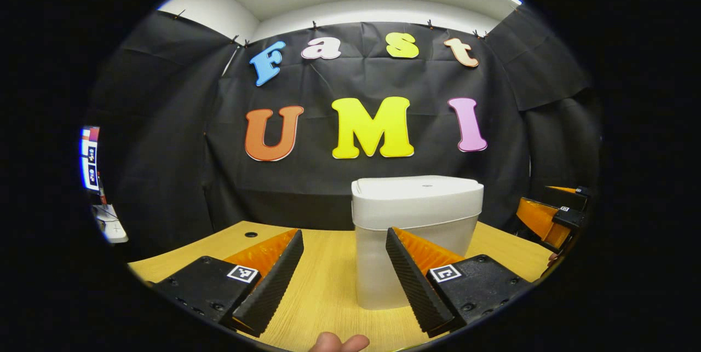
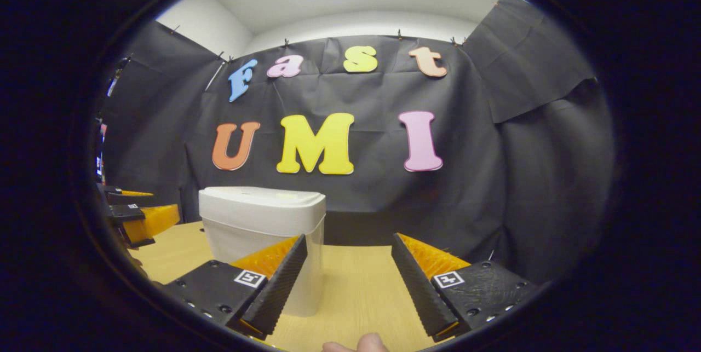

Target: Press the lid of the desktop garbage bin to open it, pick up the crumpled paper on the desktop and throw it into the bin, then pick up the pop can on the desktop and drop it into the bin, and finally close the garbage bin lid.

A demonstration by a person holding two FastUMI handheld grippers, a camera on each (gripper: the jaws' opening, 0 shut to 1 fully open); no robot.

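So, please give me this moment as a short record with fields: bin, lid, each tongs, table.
bin: white bin stands upright on the wooden table
lid: lid closed
left tongs: left tongs open, empty, bin just ahead
right tongs: right tongs open, empty, bin ahead toward its left finger
stage: lid not yet pressed

Pale wooden table (image 1: 323, 281), round cable hole (image 1: 251, 234) at its far-left corner.
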